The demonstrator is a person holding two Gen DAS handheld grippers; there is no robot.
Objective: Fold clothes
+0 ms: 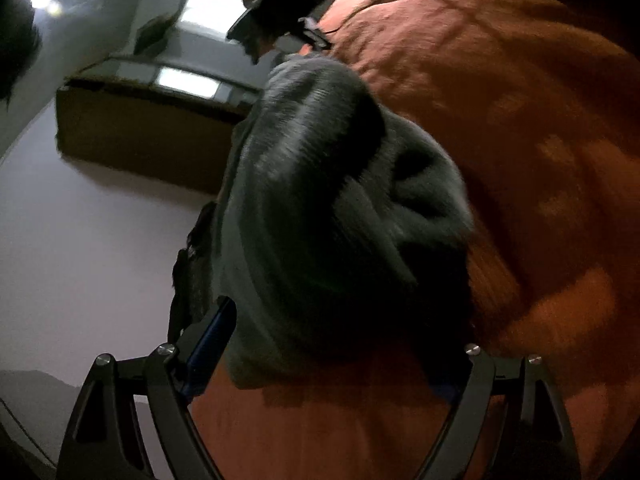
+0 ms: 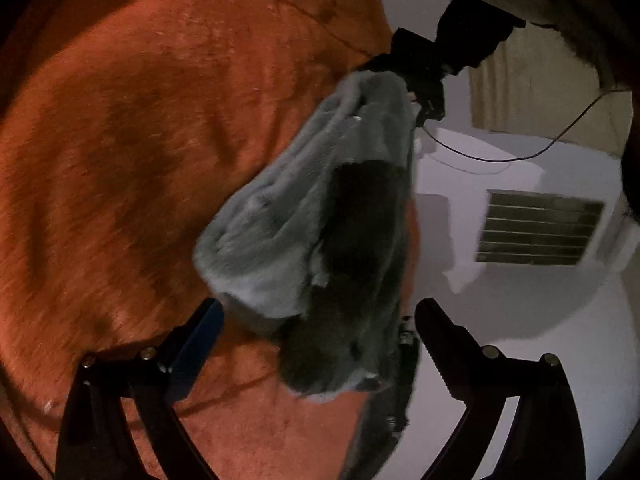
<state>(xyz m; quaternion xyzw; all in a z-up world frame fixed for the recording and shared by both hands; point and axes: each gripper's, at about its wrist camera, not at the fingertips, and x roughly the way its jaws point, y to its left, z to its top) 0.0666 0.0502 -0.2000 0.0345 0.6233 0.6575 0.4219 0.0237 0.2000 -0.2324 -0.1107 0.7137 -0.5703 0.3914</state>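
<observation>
Both jaw pairs spread — left gripper [image 1: 332,344] and right gripper [image 2: 318,320] each straddle bunched grey garment [image 2: 304,224], orange top [image 2: 120,140] behind.

Both wrist views tilt upward, very close in. Shared: grey garment [image 1: 320,208] [image 2: 320,224] mid-frame, orange-clad torso [image 1: 500,128] [image 2: 120,140] behind.

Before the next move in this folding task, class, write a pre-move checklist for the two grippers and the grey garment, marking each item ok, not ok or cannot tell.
1. Left gripper jaws apart: ok, open.
2. Right gripper jaws apart: ok, open.
3. Grey garment lies between the right gripper's fingers: ok.
4. Garment gripped by either gripper: not ok, neither has closed on it.
5. Garment spread flat: not ok, bunched against the person's orange top.
6. Folding surface ready: cannot tell, none shows in either view.
</observation>
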